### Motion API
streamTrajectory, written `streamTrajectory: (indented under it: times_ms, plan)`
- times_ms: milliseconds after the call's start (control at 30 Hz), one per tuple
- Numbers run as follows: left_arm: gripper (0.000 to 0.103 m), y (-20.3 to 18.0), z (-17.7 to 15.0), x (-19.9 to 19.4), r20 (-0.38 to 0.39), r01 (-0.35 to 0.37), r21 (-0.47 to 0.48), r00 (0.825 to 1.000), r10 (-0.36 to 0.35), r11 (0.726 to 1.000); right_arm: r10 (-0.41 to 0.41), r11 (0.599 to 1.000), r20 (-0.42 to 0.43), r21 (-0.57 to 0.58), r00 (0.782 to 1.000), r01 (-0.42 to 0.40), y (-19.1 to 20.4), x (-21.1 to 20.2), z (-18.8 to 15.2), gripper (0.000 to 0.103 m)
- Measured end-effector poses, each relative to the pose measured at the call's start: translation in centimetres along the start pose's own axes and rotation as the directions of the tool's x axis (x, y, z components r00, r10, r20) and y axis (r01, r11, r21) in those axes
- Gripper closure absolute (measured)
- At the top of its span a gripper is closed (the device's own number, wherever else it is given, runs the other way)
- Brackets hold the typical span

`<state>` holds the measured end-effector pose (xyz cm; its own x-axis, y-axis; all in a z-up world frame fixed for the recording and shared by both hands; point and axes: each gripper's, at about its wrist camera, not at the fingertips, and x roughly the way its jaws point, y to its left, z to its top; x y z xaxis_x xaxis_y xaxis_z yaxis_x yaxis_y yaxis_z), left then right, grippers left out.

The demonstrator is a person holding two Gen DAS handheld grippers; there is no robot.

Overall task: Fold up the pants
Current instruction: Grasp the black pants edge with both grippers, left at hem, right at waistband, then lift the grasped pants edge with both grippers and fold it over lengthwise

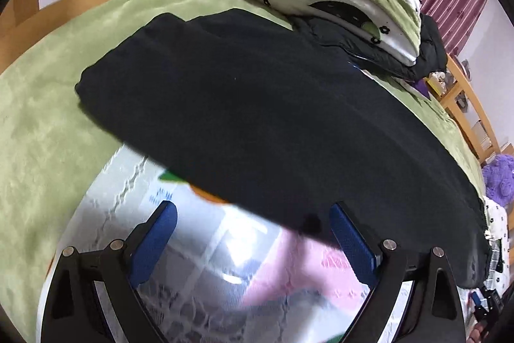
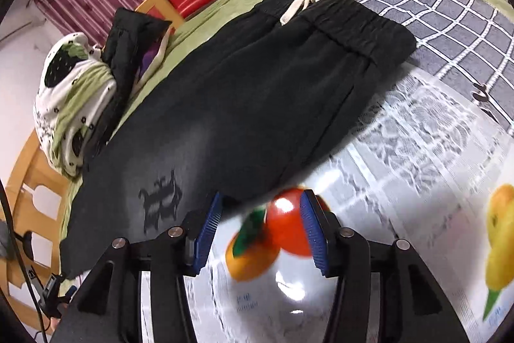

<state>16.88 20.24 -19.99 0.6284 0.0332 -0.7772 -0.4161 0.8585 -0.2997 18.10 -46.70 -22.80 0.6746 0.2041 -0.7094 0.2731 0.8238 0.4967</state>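
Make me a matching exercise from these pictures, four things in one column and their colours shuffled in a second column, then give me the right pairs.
Things:
1. pants
2. drawstring
3. gripper pads
4. bedsheet

Colours:
A. blue
B. green
C. black
D. cream

Pairs: 1-C, 2-D, 3-A, 4-B

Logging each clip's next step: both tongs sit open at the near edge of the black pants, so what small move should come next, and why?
Probably ease both forward and close on the near edge. The left tongs and right tongs are open and hold nothing, while the black pants lie lengthwise, waistband at one end.
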Motion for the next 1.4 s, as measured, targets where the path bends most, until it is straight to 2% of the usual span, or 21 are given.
streamTrajectory:
  times_ms: [100,167,200,233,267,300,367,433,500,733,933,1200,1400]
  plan:
    - [0.013,-0.4,0.7,0.8,0.017,-0.033,-0.001,0.999,0.033,0.999,-0.016,1.000,0.009,-0.018,1.000,0.016,0.8,1.2,0.6,0.052]
    - [0.024,-0.5,1.1,1.1,0.025,-0.062,-0.007,0.998,0.062,0.998,-0.031,0.999,0.018,-0.025,0.999,0.032,1.5,1.8,1.0,0.052]
    - [0.027,-0.6,1.3,1.3,0.026,-0.072,-0.012,0.997,0.072,0.997,-0.040,0.999,0.020,-0.030,0.999,0.041,1.8,2.1,1.1,0.053]
    - [0.036,-0.5,1.5,1.3,0.027,-0.087,-0.019,0.996,0.088,0.996,-0.049,0.998,0.019,-0.036,0.999,0.050,2.0,2.2,1.1,0.060]
    - [0.051,-0.6,1.6,1.4,0.031,-0.115,-0.019,0.993,0.116,0.993,-0.067,0.997,0.017,-0.046,0.998,0.067,2.0,2.3,1.3,0.066]
    - [0.057,-0.7,1.8,1.4,0.032,-0.146,-0.010,0.989,0.147,0.989,-0.093,0.994,0.009,-0.063,0.996,0.093,2.1,2.4,1.5,0.076]
    - [0.087,-0.7,2.2,1.2,0.032,-0.167,0.027,0.986,0.166,0.986,-0.090,0.993,-0.004,-0.074,0.996,0.090,1.9,2.3,1.9,0.083]
    - [0.092,-0.5,2.6,0.3,0.043,-0.157,0.038,0.987,0.155,0.987,-0.056,0.997,-0.006,-0.050,0.998,0.055,1.6,1.6,2.3,0.087]
    - [0.093,-0.3,3.0,-0.8,0.053,-0.131,0.049,0.990,0.128,0.990,-0.046,0.996,0.005,-0.071,0.999,0.046,2.1,0.6,2.6,0.088]
    - [0.093,-1.2,4.6,-5.0,0.102,-0.087,0.084,0.992,0.079,0.993,-0.079,0.977,0.049,-0.195,0.996,0.087,5.8,-2.1,4.2,0.088]
    - [0.094,-2.9,6.3,-7.5,0.156,-0.069,0.116,0.986,0.051,0.991,-0.067,0.967,0.077,-0.241,0.995,0.084,7.7,-4.3,6.1,0.089]
    - [0.094,-5.7,9.7,-6.7,0.206,-0.095,0.160,0.977,0.060,0.983,-0.043,0.960,0.098,-0.272,0.994,0.069,9.3,-3.7,8.6,0.089]
    - [0.094,-8.0,13.0,-4.0,0.260,-0.120,0.177,0.963,0.072,0.977,-0.010,0.954,0.123,-0.297,0.992,0.047,11.0,-2.0,11.9,0.090]
